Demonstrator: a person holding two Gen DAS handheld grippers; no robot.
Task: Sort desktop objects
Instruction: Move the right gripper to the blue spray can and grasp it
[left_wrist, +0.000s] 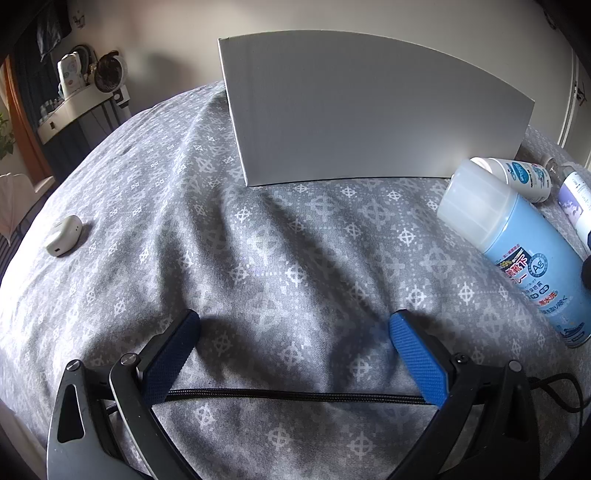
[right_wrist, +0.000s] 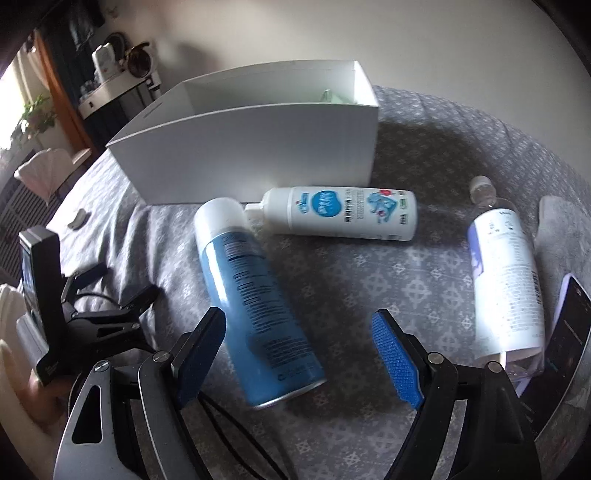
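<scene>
Grey patterned cloth covers our surface. Both tongs gape wide, empty: left gripper, right gripper. We see a light-blue spray can with white cap lying between the right fingers, white box beyond.

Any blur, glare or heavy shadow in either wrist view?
Left wrist view: sharp; fisheye bends the white box; long soft shadows cross the patterned cloth. Right wrist view: slightly soft from motion, the blue can text smeared; bright glare on the clear bottle; the box casts a dark shadow to its right.
</scene>
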